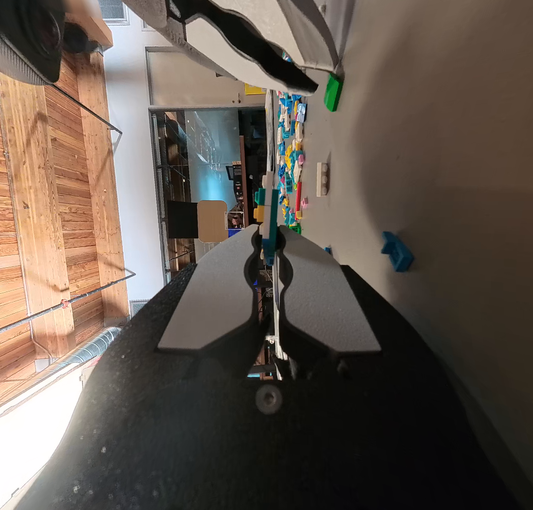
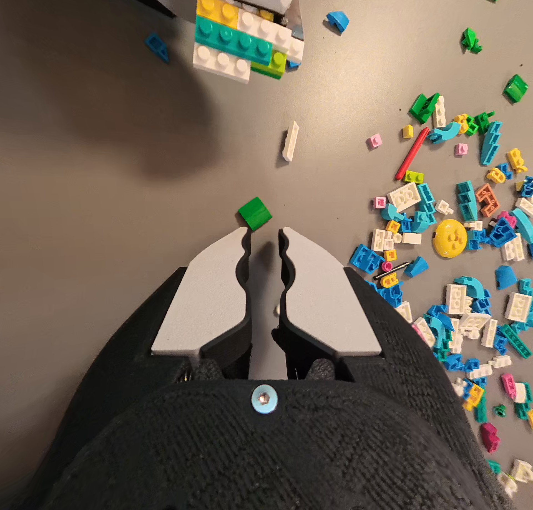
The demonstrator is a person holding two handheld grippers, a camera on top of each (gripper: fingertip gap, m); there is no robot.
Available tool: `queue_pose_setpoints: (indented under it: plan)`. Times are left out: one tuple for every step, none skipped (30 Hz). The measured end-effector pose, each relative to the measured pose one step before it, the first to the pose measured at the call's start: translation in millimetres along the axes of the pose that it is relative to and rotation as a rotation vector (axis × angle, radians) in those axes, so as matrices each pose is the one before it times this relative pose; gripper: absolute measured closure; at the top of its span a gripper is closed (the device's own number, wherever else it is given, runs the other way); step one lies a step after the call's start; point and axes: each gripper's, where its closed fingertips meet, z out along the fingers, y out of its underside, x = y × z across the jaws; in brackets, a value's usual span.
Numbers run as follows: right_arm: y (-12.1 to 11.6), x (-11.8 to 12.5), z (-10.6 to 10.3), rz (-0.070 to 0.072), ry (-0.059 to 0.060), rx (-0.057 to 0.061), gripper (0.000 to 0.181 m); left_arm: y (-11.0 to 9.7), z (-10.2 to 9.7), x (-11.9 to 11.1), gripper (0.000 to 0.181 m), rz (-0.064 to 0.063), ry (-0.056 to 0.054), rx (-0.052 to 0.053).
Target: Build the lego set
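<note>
My left gripper (image 1: pixel 269 231) is shut on a partly built lego model (image 1: pixel 269 208) of white, teal and yellow bricks, held edge-on above the grey table (image 1: pixel 432 179). The same model (image 2: pixel 242 37) shows at the top of the right wrist view, with a lime brick at its lower corner. My right gripper (image 2: pixel 264 231) is open and empty, pointing down at the table, its left fingertip (image 2: pixel 239 233) just short of a small green sloped brick (image 2: pixel 255 213). That green brick (image 1: pixel 333 92) also shows in the left wrist view beside the right gripper's fingertips (image 1: pixel 305 84).
A big scatter of loose bricks (image 2: pixel 461 251) covers the table's right side. A white plate piece (image 2: pixel 290 141) lies alone between the green brick and the model. A blue slope (image 2: pixel 337 20) and a blue wedge (image 2: pixel 157 46) lie near the model. A blue brick (image 1: pixel 396 251) lies close by. My hands' fingertips stand some 10 cm from each other. My left gripper's tips are some 5 cm from the white plate piece (image 2: pixel 290 141).
</note>
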Motion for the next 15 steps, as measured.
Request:
queue_pose_setpoints:
  plan:
    - [-0.11,1.19,0.12,-0.0033,0.0093,-0.0004,0.165,0.09,0.06,0.13,0.173,0.0006,0.0007,-0.0006]
    - [-0.03,0.81,0.09,-0.0027,0.006,-0.0007,0.165,0.04,0.08,0.03,0.173,0.0001,0.0004,-0.0002]
    - [0.1,0.01,-0.09,-0.0008,0.0002,0.0003,0.165,-0.04,0.03,0.09,0.173,0.0004,0.0001,0.0003]
    - [0.05,-0.85,-0.02,0.0023,-0.0061,0.0014,0.165,0.04,-0.02,-0.01,0.173,0.0001,0.0,-0.0003]
    - [-0.06,-1.16,0.04,0.0051,-0.0104,0.0021,0.165,0.02,0.1,0.04,0.173,-0.0002,0.0002,0.0]
    - [-0.08,-1.3,0.05,0.0062,-0.0113,0.0031,0.165,0.05,0.08,0.07,0.173,0.0001,0.0007,-0.0003]
    - [-0.31,-1.15,0.02,0.0043,-0.01,0.0038,0.165,0.01,0.0,0.06,0.173,0.0007,0.0,-0.0001]
    - [-0.36,-1.04,0.1,0.0022,-0.008,0.0036,0.165,-0.08,-0.07,-0.05,0.173,0.0001,-0.0004,0.0005]
    - [-0.44,-1.17,0.12,0.0016,-0.0083,0.0029,0.165,-0.01,0.11,0.02,0.173,0.0,0.0002,0.0002]
    - [-0.5,-1.6,0.15,0.0021,-0.0109,0.0025,0.165,0.07,0.08,0.16,0.173,0.0002,0.0006,-0.0004]
    - [-0.77,-1.94,0.18,0.0027,-0.0129,0.0033,0.165,0.08,0.06,0.05,0.173,0.0003,0.0006,-0.0005]
    - [-0.68,-1.71,0.27,0.0031,-0.0115,0.0033,0.165,-0.06,0.03,-0.06,0.173,0.0003,-0.0003,0.0005]
    - [-0.6,-1.65,0.48,0.0041,-0.0109,0.0025,0.168,-0.11,-0.04,-0.06,0.174,0.0006,-0.0009,0.0007]
    - [-0.66,-2.4,0.51,0.0051,-0.0169,0.0032,0.17,0.02,-0.01,0.0,0.174,0.0001,0.0001,-0.0002]
    - [-1.18,-4.31,0.23,0.0065,-0.0298,0.0077,0.172,0.02,0.1,0.11,0.173,-0.0002,0.0008,0.0]
